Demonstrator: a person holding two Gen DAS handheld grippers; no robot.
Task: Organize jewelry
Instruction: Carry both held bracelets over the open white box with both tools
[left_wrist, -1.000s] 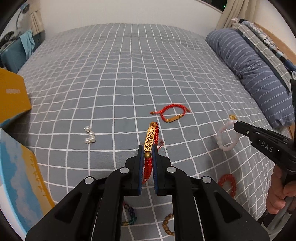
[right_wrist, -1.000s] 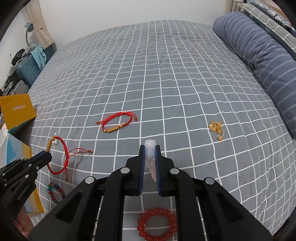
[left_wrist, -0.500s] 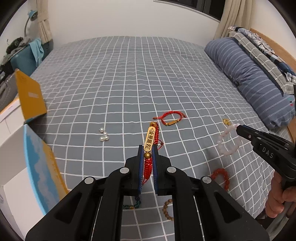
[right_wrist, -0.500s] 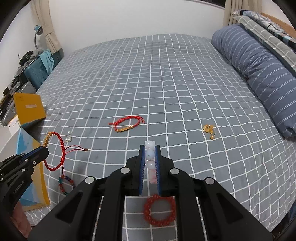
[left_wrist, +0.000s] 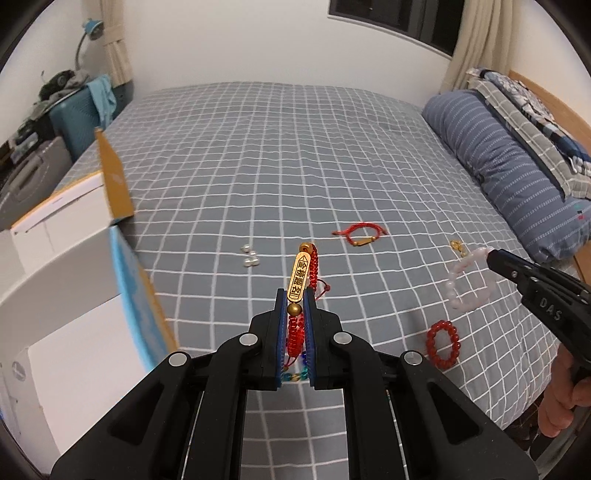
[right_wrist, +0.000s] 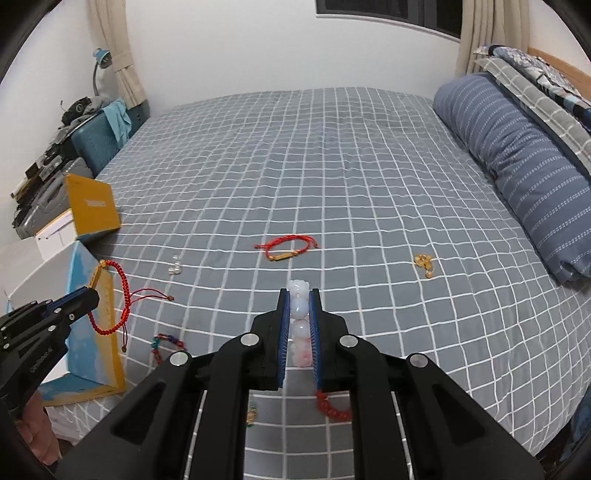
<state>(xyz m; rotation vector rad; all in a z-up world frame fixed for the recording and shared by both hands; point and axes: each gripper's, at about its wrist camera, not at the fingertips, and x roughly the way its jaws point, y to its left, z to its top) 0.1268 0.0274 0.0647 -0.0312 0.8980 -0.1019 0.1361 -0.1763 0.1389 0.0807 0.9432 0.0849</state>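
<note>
— While both tools hang above the bed (left_wrist: 295, 155), what is held?
— Left tool (left_wrist: 295, 306) pinches the red cord bracelet (left_wrist: 310, 266); right tool (right_wrist: 299, 306) pinches the pale bead bracelet (right_wrist: 298, 306). Boxes (right_wrist: 92, 295) crowd the left edge; mid-bed lies open.

Red bead bracelet (right_wrist: 332, 406) and multicoloured bead bracelet (left_wrist: 295, 373) half hidden behind the tool bodies.

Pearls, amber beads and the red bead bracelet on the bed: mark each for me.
Pearls (left_wrist: 250, 256): left wrist view, on the middle of the small white cluster.
Amber beads (right_wrist: 424, 264): right wrist view, on the middle of the yellow cluster.
Red bead bracelet (left_wrist: 433, 345): left wrist view, on the ring's left side.
</note>
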